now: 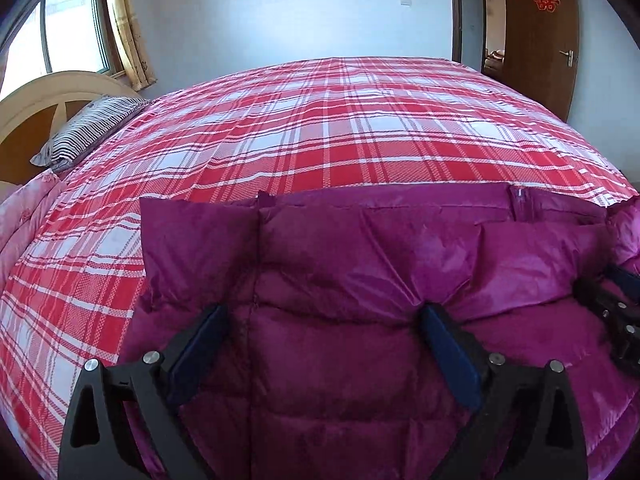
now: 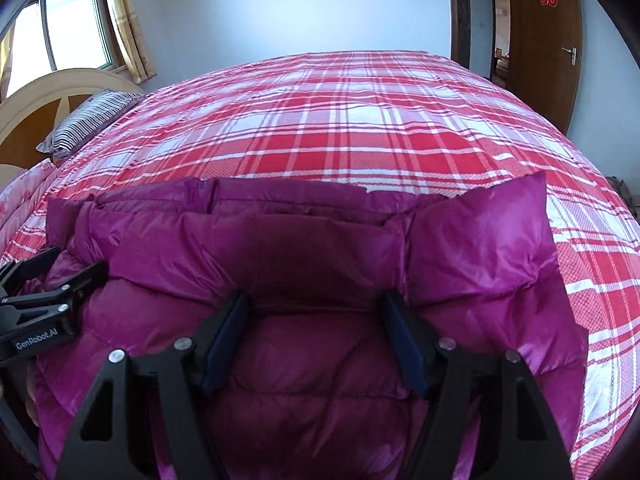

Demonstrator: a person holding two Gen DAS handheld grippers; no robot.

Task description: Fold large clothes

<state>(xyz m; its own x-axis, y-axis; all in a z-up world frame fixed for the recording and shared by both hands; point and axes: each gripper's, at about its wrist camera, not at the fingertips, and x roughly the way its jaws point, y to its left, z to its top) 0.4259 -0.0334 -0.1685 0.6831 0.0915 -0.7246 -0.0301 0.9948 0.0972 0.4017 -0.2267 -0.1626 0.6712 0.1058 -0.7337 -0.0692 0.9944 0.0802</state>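
Observation:
A shiny purple quilted jacket lies spread at the near edge of the bed, its top hem toward the far side. My left gripper stands open over its left part, with both fingertips sunk into the padding. In the right wrist view the jacket fills the foreground, and my right gripper is open with its pads astride a puffy fold. Each gripper shows in the other's view: the right gripper at the right edge, the left gripper at the left edge, both low on the jacket.
The red and white plaid bedsheet stretches beyond the jacket. A striped pillow lies by the curved headboard at far left, with a pink quilt below it. A brown door stands at back right.

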